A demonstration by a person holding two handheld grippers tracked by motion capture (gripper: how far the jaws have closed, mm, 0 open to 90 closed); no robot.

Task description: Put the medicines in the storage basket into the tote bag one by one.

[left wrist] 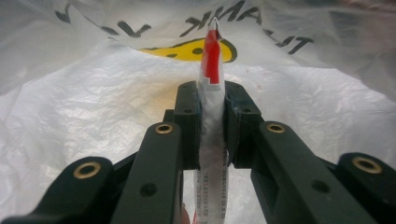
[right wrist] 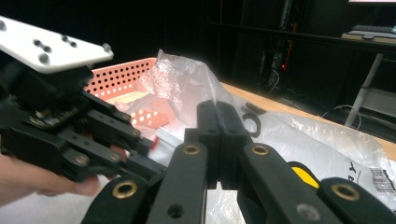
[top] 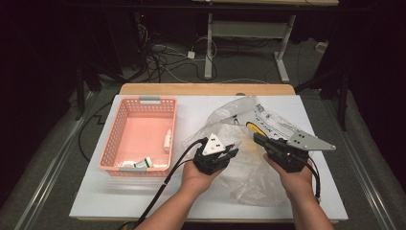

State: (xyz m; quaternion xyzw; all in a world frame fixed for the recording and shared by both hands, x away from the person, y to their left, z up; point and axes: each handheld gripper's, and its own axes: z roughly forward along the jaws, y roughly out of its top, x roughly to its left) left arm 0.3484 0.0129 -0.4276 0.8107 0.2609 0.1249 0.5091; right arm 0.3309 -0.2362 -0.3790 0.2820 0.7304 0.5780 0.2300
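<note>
A white tube with a red end (left wrist: 211, 60) stands upright between the jaws of my left gripper (left wrist: 212, 93), which is shut on it. In the high view my left gripper (top: 231, 152) points right, its tips at the mouth of a clear plastic bag (top: 249, 172) printed with a yellow face and black letters. My right gripper (top: 257, 138) faces it from the right. Its jaws (right wrist: 219, 112) are pressed together on a fold of the bag's film (right wrist: 187, 84). In the right gripper view the left gripper (right wrist: 147, 144) shows the tube's end (right wrist: 158, 138).
A pink perforated basket (top: 115, 129) stands at the left of the white table (top: 119, 196), with a small white tube (top: 168, 140) and another small tube (top: 143, 163) inside. The bag spreads over the table's right half. Cables trail from both grippers toward the front edge.
</note>
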